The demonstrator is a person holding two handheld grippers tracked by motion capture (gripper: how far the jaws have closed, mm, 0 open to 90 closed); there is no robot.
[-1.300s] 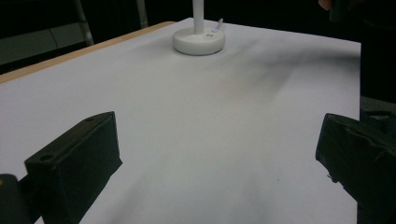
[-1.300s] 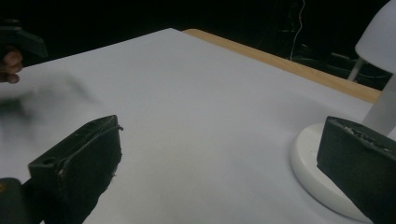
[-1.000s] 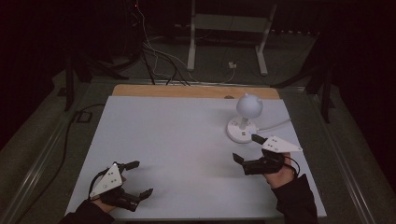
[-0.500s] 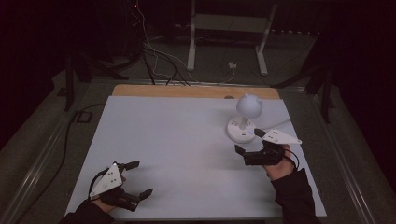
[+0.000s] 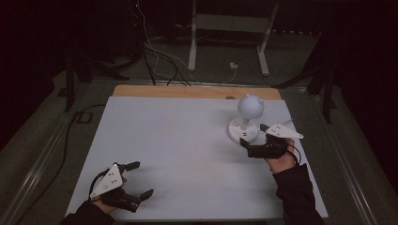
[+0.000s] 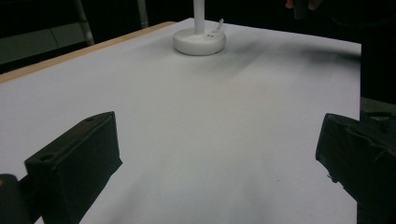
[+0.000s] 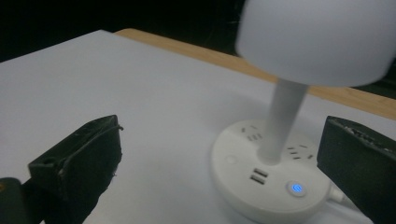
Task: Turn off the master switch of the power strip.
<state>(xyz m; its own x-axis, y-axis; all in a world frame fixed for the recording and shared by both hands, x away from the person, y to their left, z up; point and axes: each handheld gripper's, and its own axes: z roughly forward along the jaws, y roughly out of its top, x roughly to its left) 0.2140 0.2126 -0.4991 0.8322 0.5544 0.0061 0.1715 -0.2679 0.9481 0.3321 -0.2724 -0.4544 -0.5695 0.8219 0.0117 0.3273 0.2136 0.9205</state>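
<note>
While dark floor and cables surround it, the white desk (image 5: 187,154) w/ a wooden far edge carries a white lamp (image 5: 245,119) at its right, far side: round base w/ sockets, USB ports, a lit blue button. Right hand-held gripper (image 5: 253,139) sits just beside the base, jaws wide apart, holding nothing. Left hand-held gripper (image 5: 141,179) rests near the front-left corner, also wide open, empty.

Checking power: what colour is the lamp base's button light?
Blue, on the lamp base; clearest in the right gripper view.
</note>
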